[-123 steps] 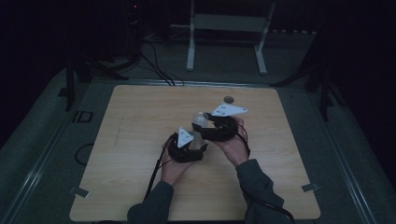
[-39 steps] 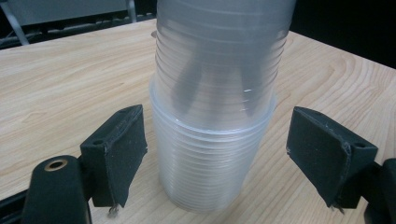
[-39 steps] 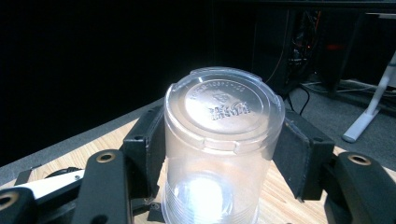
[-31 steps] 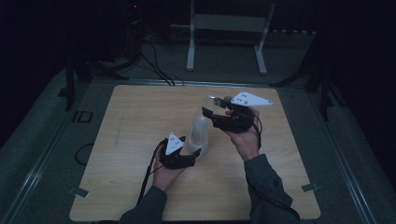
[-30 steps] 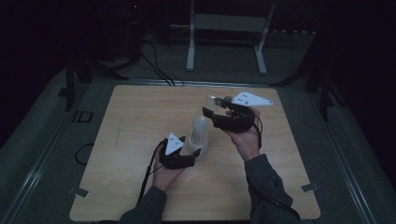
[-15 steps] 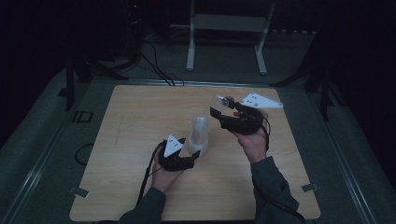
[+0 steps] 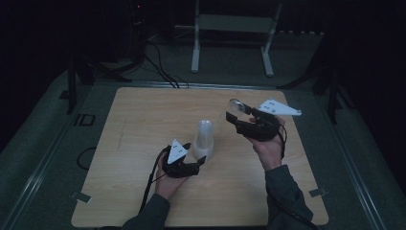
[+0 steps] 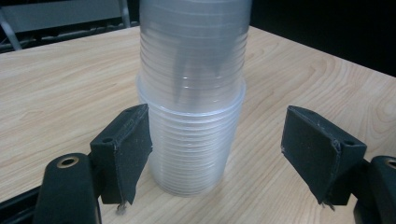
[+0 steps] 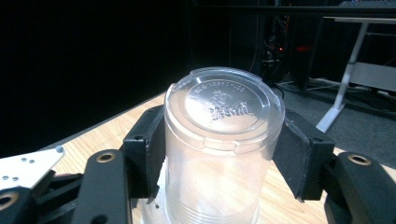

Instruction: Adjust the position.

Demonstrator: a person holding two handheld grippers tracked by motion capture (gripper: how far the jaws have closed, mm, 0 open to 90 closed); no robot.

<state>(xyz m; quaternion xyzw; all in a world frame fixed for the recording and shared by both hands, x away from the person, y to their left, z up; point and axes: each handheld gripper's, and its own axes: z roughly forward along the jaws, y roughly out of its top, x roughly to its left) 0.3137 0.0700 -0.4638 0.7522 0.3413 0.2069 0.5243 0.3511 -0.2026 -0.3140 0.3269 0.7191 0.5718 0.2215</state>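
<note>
- Left gripper (image 7: 200,164) low over the near middle of the wooden table (image 7: 143,124), jaws spread wide either side of the stack of clear plastic cups (image 8: 191,116), left pad just beside its wall.
- Stack standing upside down on the table, mid-scene.
- Right gripper (image 7: 238,116) raised to the right and farther off, jaws pinching a single clear cup (image 9: 219,154), base outward.

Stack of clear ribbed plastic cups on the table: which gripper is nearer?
Left. The left gripper sits at the base of the stack of clear ribbed plastic cups, jaws open around it. The right gripper is raised off to the stack's right, clamping a single clear plastic cup.
</note>
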